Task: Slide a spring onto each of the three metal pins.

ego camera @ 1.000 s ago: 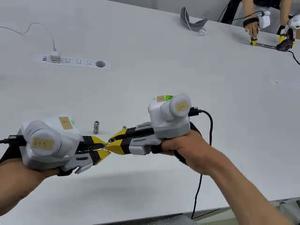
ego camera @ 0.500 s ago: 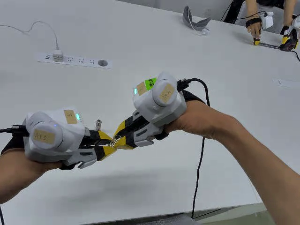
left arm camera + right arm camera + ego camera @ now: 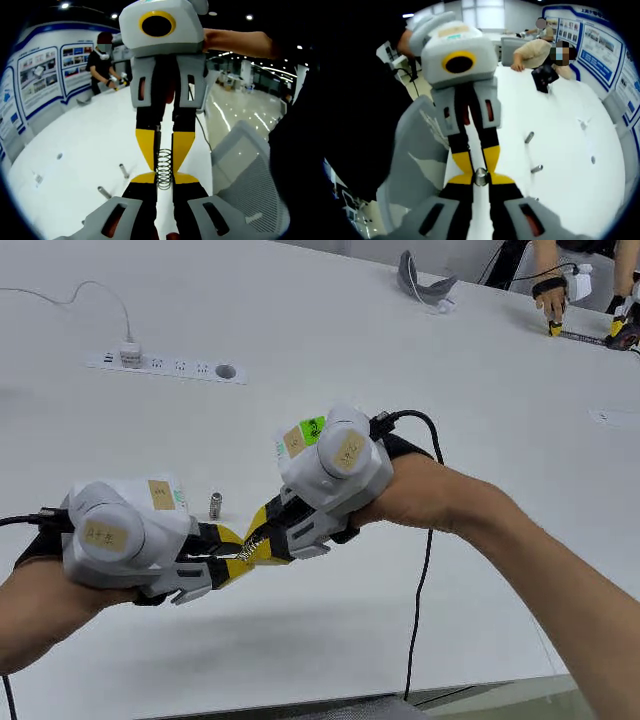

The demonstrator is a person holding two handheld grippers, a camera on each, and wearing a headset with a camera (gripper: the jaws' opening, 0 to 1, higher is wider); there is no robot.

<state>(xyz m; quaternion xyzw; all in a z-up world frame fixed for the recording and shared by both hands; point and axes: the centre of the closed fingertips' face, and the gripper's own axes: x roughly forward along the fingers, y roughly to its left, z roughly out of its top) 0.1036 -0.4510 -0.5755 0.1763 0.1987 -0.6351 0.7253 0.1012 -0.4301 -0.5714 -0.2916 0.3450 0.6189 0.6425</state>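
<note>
My headset camera is looking forward and down over the tabletop (image 3: 420, 350), with my left gripper (image 3: 232, 558) and right gripper (image 3: 256, 540) meeting close below, around 7 o'clock. Each gripper's camera is looking along its jaws straight into the other gripper, very near at 12 o'clock. All three views are sharing the spring (image 3: 246, 546) between the tips.
</note>
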